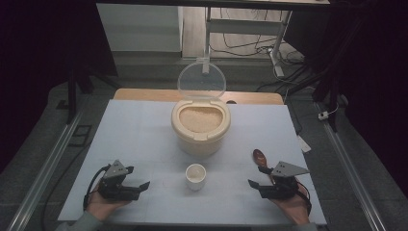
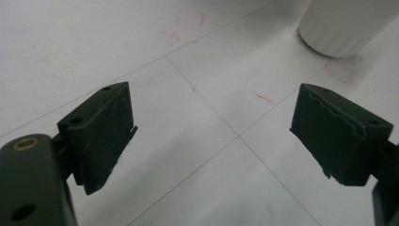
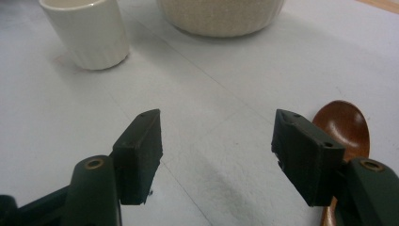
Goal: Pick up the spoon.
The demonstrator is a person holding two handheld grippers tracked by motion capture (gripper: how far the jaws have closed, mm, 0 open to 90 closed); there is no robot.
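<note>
A cream rice container (image 1: 200, 130) stands mid-table with its clear lid (image 1: 201, 80) flipped up, and its base (image 3: 221, 14) shows in the right gripper view. A small white cup (image 1: 196, 176) sits in front of it, seen too as the cup (image 3: 87, 33) and the cup (image 2: 343, 23). A brown wooden spoon (image 1: 260, 157) lies at the right; its bowl (image 3: 346, 127) rests beside the right-hand jaw. My left gripper (image 1: 139, 186) rests open on the table left of the cup, with nothing between its jaws (image 2: 211, 136). My right gripper (image 1: 257, 183) is open and empty (image 3: 216, 150).
A white sheet (image 1: 144, 134) with faint lines and red marks (image 2: 266, 98) covers the table. The wooden table edge (image 1: 144, 94) shows behind it. Cables and a desk frame (image 1: 276, 53) lie on the floor beyond. Metal rails (image 1: 53, 159) run along both sides.
</note>
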